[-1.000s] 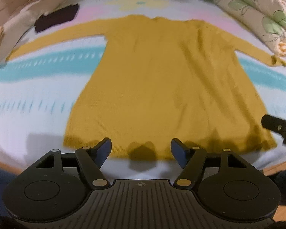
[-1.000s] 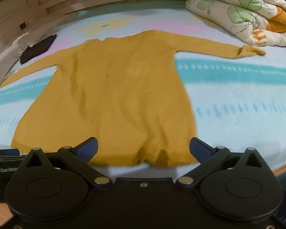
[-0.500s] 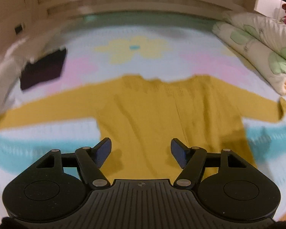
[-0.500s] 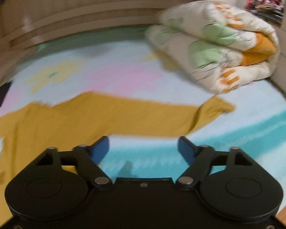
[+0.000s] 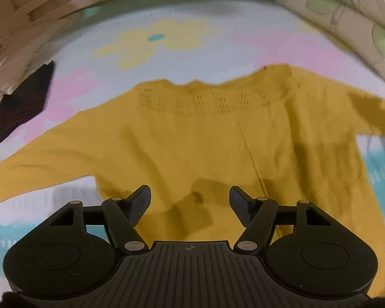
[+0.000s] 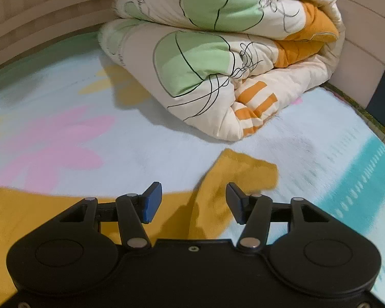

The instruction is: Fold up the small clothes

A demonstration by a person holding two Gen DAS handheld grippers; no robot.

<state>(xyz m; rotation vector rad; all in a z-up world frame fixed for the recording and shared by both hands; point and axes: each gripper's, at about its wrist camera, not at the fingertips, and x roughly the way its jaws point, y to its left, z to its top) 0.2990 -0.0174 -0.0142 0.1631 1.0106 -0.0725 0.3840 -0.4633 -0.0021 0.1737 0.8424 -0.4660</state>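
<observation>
A mustard-yellow knit top (image 5: 213,138) lies flat on the bed with both sleeves spread out. In the left wrist view my left gripper (image 5: 190,202) hovers above its chest, jaws apart, nothing between them. In the right wrist view my right gripper (image 6: 193,202) hangs over the end of the right sleeve (image 6: 233,177), whose cuff is crumpled. Its jaws are closing, with the sleeve fabric below and between the fingertips (image 6: 151,201) but not pinched.
A folded floral quilt (image 6: 218,51) lies just beyond the sleeve cuff. A dark folded cloth (image 5: 23,102) rests at the far left of the bed. The pastel flowered bedsheet (image 5: 166,38) covers the mattress, and a wooden bed frame (image 5: 51,2) rims its far side.
Both grippers travelled from the hem up the garment: the left now over the chest, the right swung out to the right sleeve end. The right jaws have narrowed.
</observation>
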